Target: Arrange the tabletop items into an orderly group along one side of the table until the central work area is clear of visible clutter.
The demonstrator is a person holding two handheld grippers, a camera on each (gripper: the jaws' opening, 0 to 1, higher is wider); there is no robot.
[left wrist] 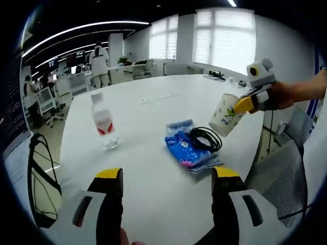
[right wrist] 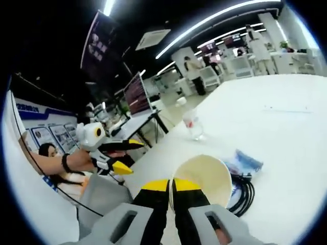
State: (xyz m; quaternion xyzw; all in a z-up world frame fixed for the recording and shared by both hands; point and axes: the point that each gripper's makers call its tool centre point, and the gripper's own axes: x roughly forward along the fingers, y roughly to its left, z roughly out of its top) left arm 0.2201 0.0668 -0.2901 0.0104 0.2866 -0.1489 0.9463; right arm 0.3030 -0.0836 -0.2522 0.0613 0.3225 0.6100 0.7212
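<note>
Right gripper view: claw [right wrist: 171, 185] pinching cup [right wrist: 202, 176] rim

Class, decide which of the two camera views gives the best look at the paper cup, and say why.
The left gripper view: there the paper cup shows from the side, tilted, with its printed wall, its rim pinched by the right gripper above the table edge. The right gripper view looks into the cup's open mouth, with the jaws closed on its rim, hiding the print.

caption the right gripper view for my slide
Right gripper pinches a paper cup by its rim above the white table.
</note>
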